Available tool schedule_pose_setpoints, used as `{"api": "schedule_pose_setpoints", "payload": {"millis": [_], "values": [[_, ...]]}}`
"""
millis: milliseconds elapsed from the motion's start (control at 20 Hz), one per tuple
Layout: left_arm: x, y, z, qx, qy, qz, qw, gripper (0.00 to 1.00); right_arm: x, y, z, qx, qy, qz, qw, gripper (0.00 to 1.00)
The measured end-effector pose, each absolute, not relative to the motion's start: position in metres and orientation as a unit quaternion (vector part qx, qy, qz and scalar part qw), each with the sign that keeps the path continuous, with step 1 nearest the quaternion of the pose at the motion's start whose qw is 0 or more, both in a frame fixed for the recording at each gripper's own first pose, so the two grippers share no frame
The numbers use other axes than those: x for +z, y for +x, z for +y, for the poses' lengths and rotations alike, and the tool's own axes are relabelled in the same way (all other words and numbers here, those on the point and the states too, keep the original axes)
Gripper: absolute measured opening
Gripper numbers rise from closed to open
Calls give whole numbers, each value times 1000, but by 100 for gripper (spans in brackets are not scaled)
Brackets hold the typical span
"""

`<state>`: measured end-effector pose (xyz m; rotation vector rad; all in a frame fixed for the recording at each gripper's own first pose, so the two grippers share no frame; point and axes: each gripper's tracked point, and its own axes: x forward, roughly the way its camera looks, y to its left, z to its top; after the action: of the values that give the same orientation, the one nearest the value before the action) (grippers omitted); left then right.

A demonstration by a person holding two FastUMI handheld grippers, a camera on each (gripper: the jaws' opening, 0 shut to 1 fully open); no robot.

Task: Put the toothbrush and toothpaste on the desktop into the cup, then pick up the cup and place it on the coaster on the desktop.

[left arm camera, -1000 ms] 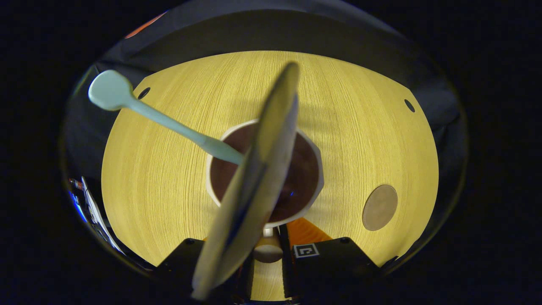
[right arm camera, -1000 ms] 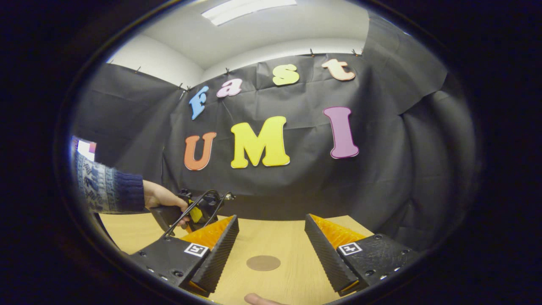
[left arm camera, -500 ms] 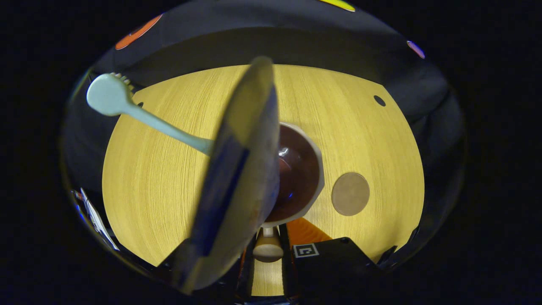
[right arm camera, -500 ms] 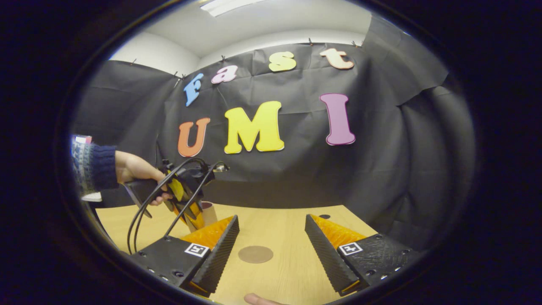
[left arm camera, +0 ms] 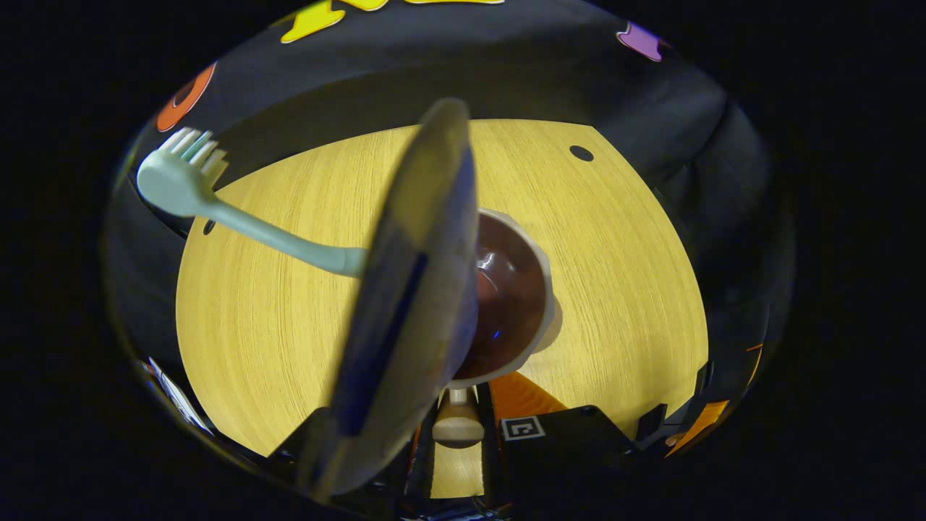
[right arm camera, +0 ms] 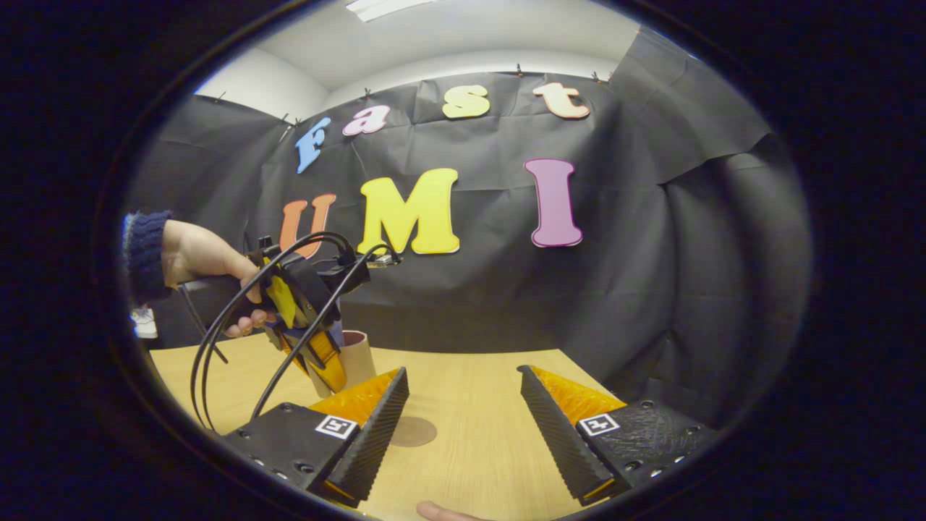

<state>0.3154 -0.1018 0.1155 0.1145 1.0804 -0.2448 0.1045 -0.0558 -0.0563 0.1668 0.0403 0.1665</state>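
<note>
Looking down in the left gripper view, the cup (left arm camera: 515, 289) has a white rim and a brown inside. My left gripper (left arm camera: 456, 428) is shut on its small handle. A mint toothbrush (left arm camera: 253, 231) sticks out of the cup to the upper left. The toothpaste tube (left arm camera: 405, 304) leans out toward the camera and hides one finger. In the right gripper view the left gripper (right arm camera: 322, 362) holds the cup (right arm camera: 354, 358) above the table, left of the round brown coaster (right arm camera: 416, 432). My right gripper (right arm camera: 463, 427) is open over the table with nothing between its fingers.
The light wooden table (left arm camera: 622, 246) has small holes near its far corners. Black cloth hangs behind it. A hand (right arm camera: 199, 257) in a dark knitted sleeve holds the left gripper, with cables looping below. A fingertip (right arm camera: 441, 512) shows at the bottom edge.
The left gripper has carried the cup up and toward the coaster. The coaster has slid out of sight beside the cup in the left gripper view. The right gripper stayed open.
</note>
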Motion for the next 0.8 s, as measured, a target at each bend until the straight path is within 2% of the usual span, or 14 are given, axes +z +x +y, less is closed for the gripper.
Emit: {"api": "schedule_pose_setpoints", "payload": {"millis": [500, 750, 800], "values": [[139, 253, -260, -158, 100, 521, 833, 24, -65, 113, -78, 62, 90, 37, 993, 95], [143, 251, -282, -149, 99, 528, 830, 24, -70, 116, -86, 55, 100, 44, 993, 95], [149, 253, -287, -147, 102, 522, 834, 30, -70, 117, -87, 53, 100, 45, 993, 95]]}}
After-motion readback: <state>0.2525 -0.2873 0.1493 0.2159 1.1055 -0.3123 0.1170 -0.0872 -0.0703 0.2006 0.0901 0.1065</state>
